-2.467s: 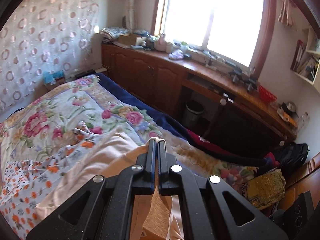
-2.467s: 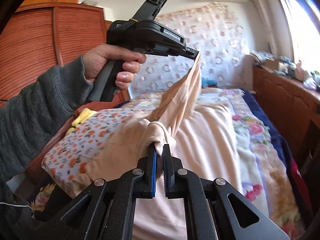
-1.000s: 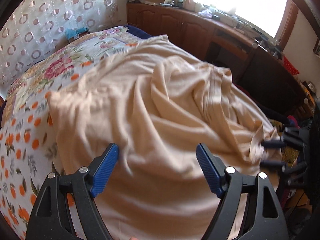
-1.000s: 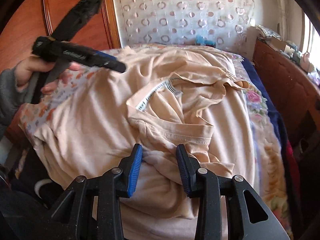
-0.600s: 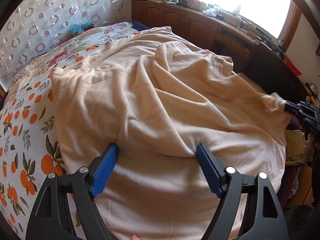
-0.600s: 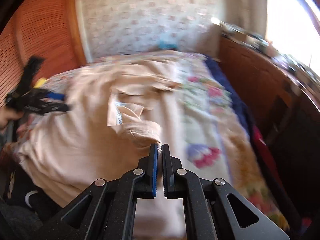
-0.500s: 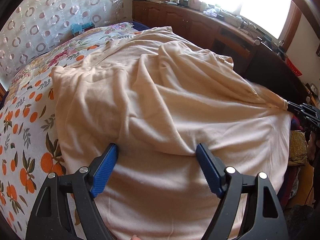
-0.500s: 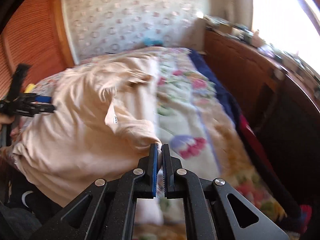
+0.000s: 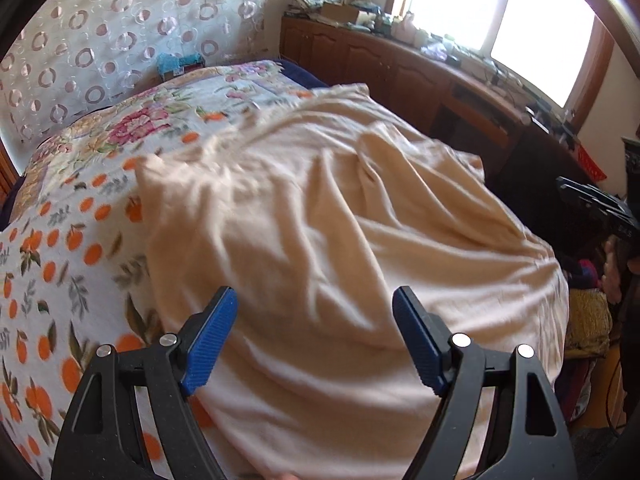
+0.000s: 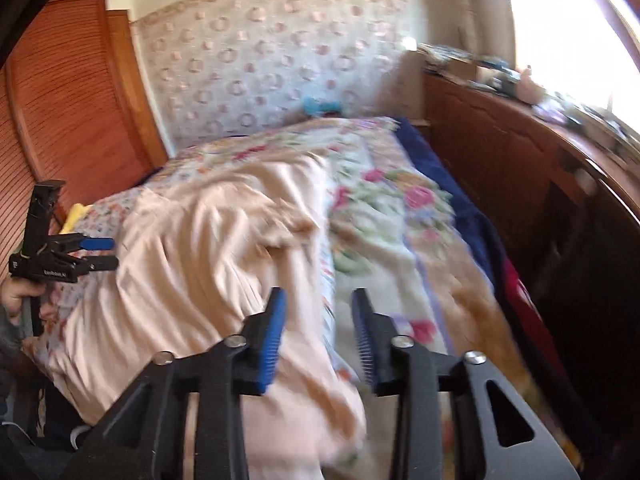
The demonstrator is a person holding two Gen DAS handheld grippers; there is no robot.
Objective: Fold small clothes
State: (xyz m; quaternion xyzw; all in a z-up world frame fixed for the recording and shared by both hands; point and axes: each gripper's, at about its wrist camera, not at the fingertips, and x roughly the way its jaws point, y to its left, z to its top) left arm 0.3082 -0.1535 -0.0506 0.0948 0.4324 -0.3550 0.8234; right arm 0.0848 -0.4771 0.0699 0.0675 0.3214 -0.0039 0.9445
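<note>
Both hand-held grippers, left (image 9: 314, 332) and right (image 10: 318, 332), gape empty, the right's jaws just opening; blurred peach garment (image 9: 340, 220) hides the bed's near edge.

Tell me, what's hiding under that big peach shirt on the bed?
Around the peach shirt a flowery bedspread with oranges peeks out on the bed. The part right beneath the shirt is covered, so anything else under there can't be seen.

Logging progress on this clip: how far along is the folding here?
Early stage. Done: the peach garment is spread across the floral bedspread, still wrinkled, with no fold visible. In hand: nothing. The left gripper stands open over it, and the right gripper has just been opening, its fingers empty. Left: every fold.
</note>
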